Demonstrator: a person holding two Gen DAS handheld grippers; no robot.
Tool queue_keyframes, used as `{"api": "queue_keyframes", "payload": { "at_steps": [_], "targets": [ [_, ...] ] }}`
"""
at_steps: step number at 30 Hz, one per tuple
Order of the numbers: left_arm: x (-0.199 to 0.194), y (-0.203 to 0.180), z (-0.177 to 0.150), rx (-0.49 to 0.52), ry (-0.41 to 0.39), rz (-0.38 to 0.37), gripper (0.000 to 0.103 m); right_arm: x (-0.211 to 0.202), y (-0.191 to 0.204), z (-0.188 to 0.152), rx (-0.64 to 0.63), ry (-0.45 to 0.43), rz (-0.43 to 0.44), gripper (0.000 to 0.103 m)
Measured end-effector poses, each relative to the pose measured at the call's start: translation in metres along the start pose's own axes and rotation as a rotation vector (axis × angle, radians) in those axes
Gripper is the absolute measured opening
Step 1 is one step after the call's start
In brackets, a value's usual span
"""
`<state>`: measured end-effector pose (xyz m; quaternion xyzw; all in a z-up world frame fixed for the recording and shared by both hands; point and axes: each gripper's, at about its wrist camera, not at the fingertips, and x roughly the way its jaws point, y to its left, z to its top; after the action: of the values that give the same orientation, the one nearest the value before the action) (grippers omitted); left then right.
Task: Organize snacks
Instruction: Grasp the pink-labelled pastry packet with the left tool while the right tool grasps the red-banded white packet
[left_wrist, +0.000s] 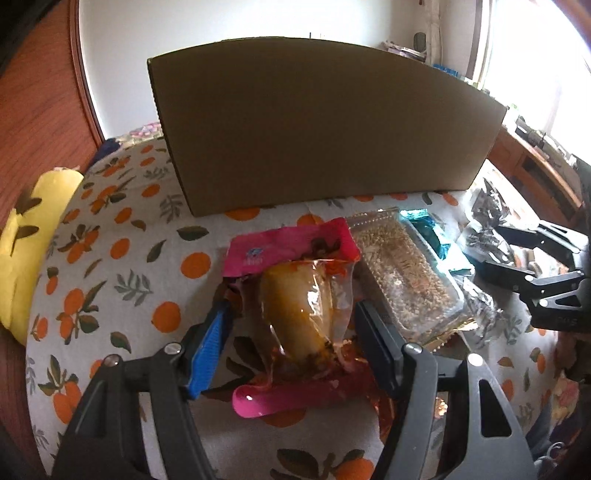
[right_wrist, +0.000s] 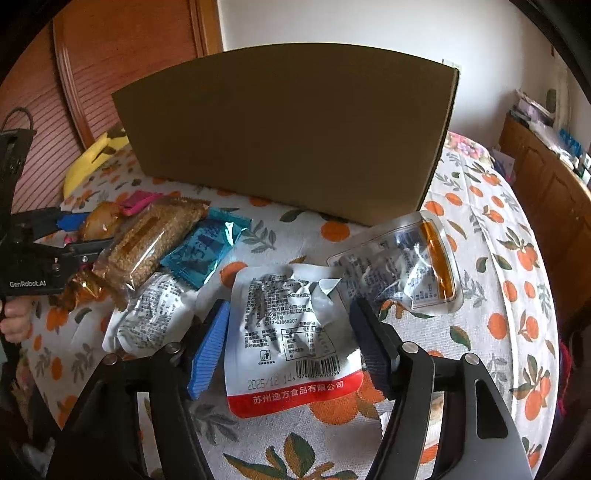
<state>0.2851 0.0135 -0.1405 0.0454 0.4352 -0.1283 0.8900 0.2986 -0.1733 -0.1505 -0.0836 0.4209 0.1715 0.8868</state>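
Note:
A pink-edged clear snack pack (left_wrist: 299, 299) with a yellow-brown piece inside lies on the orange-print tablecloth (left_wrist: 122, 266). My left gripper (left_wrist: 291, 332) is open, its fingers on either side of that pack; the pack also shows in the right wrist view (right_wrist: 103, 219). My right gripper (right_wrist: 291, 332) is open around a white pouch with a red bottom band (right_wrist: 291, 332). A tall brown cardboard box (left_wrist: 317, 125) stands behind the snacks, and it shows in the right wrist view (right_wrist: 291, 136).
A clear pack of brown grain bar (right_wrist: 155, 240), a teal packet (right_wrist: 207, 251), a crumpled white pouch (right_wrist: 147, 314) and a clear pack with an orange strip (right_wrist: 406, 262) lie nearby. A yellow cushion (left_wrist: 33, 236) sits at the table's left edge. A wooden cabinet (right_wrist: 546, 192) stands at right.

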Motion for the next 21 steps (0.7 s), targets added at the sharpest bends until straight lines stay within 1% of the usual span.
{"api": "queue_keyframes", "payload": {
  "at_steps": [2, 5, 7, 10, 12, 15, 21],
  "targets": [
    [0.002, -0.004, -0.001, 0.022, -0.006, 0.028, 0.071, 0.002, 0.003, 0.0, -0.013, 0.003, -0.014, 0.07],
    [0.002, -0.003, 0.0, 0.009, -0.003, 0.032, 0.075, 0.004, 0.005, 0.0, -0.022, 0.002, -0.019, 0.07],
    [0.003, 0.0, 0.001, -0.004, 0.002, 0.045, 0.085, 0.004, 0.006, 0.0, -0.019, 0.002, -0.016, 0.07],
    [0.007, 0.008, 0.001, -0.04, 0.009, 0.066, 0.096, 0.003, 0.006, 0.001, -0.022, 0.002, -0.019, 0.07],
    [0.007, 0.009, -0.001, -0.052, 0.005, 0.078, 0.097, 0.003, 0.005, 0.0, -0.022, 0.002, -0.018, 0.07],
    [0.007, 0.007, -0.002, -0.039, 0.002, 0.088, 0.097, 0.003, 0.004, 0.0, -0.021, 0.001, -0.017, 0.07],
    [0.005, 0.005, -0.001, -0.015, 0.021, 0.074, 0.095, 0.004, 0.005, 0.0, -0.024, 0.001, -0.019, 0.07]
  ]
}}
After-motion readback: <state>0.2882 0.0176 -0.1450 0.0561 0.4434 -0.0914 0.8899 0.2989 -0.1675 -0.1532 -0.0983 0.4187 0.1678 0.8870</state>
